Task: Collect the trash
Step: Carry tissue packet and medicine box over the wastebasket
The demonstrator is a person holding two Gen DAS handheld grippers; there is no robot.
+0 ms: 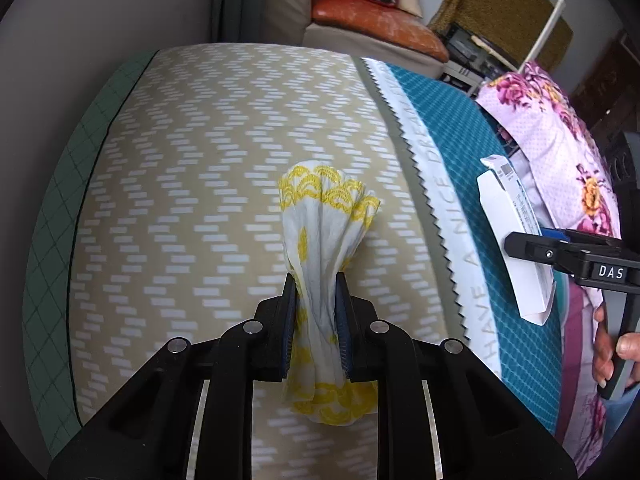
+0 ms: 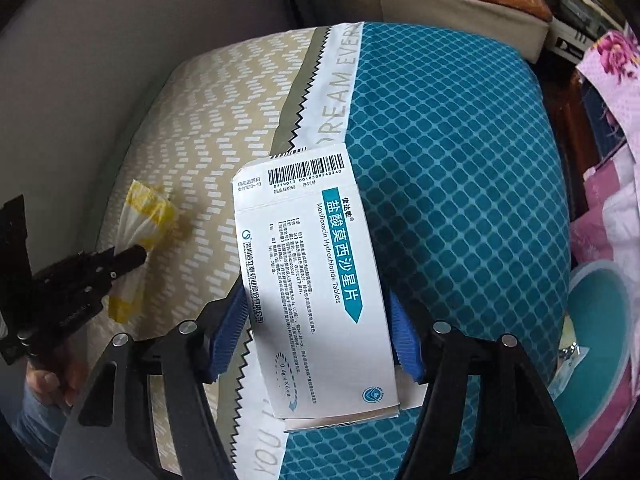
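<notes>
Paper items, two, both held clear of the bed for collection. Yellow-patterned white napkin: pinched at its waist by the left tongs, jaws narrow, both ends fanning out beyond the pads. White medicine box: gripped across its width between the right tongs, jaws wider, open flap beyond the tips. Next step, by judgement: carrying both to a bin, none in view.

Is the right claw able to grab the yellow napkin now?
Probably not: the right claw is already full with the white medicine box, and the left claw pinches the napkin.
</notes>
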